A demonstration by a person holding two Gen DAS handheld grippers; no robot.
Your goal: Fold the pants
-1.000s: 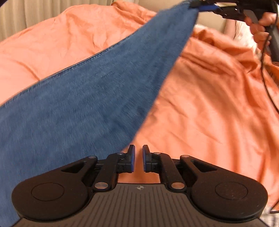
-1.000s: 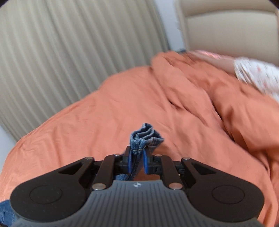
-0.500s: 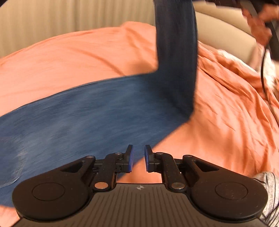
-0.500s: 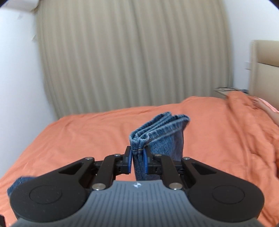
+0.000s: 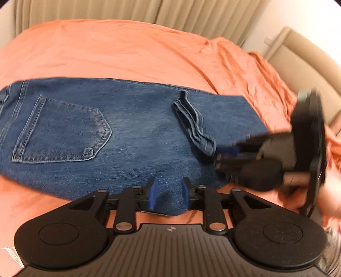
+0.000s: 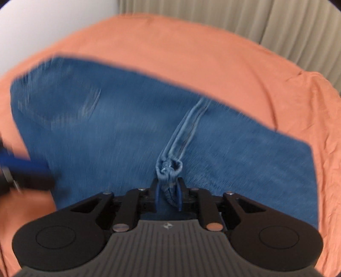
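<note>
Right gripper [image 6: 168,195] occupies the bottom centre of the right wrist view, with its jaws clamped on the bunched leg hems [image 6: 169,170] of the jeans. In the left wrist view the same right gripper [image 5: 219,156] enters from the right edge, blurred, with its tips at the lower end of the hems [image 5: 195,125]. Left gripper [image 5: 168,196] sits at the bottom centre of its own view with its jaws apart. Denim shows between the blue pads [image 5: 152,197], and the near edge of the fabric lies in that gap; nothing is gripped.

Largest item: the orange bed cover [image 5: 127,49], which fills the upper and right parts of the left wrist view and is wrinkled toward the right. It also fills the upper area of the right wrist view [image 6: 181,49].

Next: the jeans [image 5: 136,136], lying flat across the middle of the left wrist view, with the legs folded back over the seat. They are blurred in the right wrist view [image 6: 106,132], where they span the centre.

Next: the pleated beige curtain [image 5: 191,15] along the top edge, and a beige headboard [image 5: 298,57] at the upper right.

Smaller: the back pocket [image 5: 64,132] at centre left of the left wrist view.

Smallest: the hems, stacked in several layers and running diagonally at centre right.
</note>
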